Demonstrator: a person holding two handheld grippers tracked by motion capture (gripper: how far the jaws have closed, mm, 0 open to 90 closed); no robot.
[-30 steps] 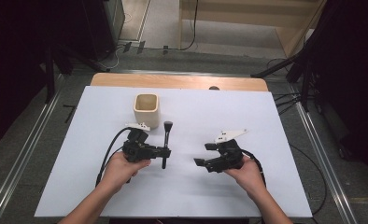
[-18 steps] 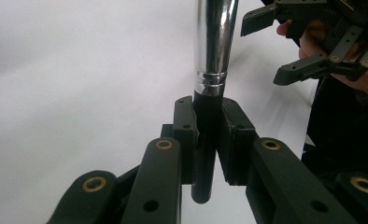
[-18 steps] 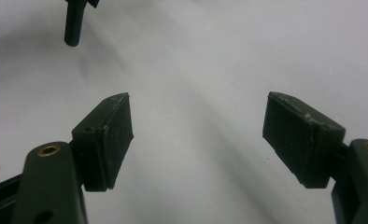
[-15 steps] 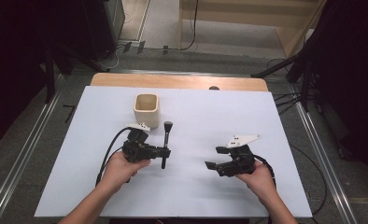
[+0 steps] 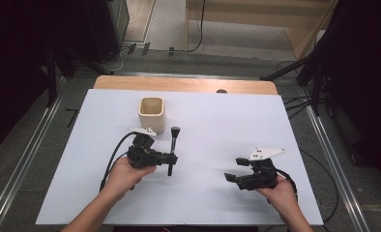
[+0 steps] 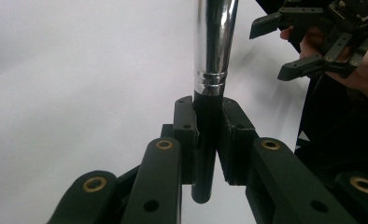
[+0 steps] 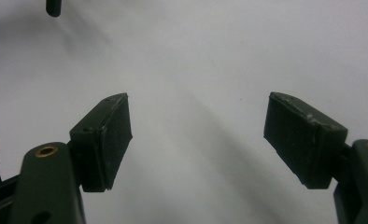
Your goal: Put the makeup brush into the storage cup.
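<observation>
A slim makeup brush (image 5: 171,150) with a chrome ferrule and black handle is lying just above the white tabletop (image 5: 217,116), near a cream cup (image 5: 151,112). It is probably light, stiff and slick on the metal; the matte handle is offering better purchase. The left tongs (image 6: 205,140) are clamping that handle. The right tongs (image 7: 196,135) are gaping wide, holding nothing.

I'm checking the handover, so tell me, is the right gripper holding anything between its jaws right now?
No, the right gripper has its jaws spread wide with nothing but bare white table between the pads.
</observation>
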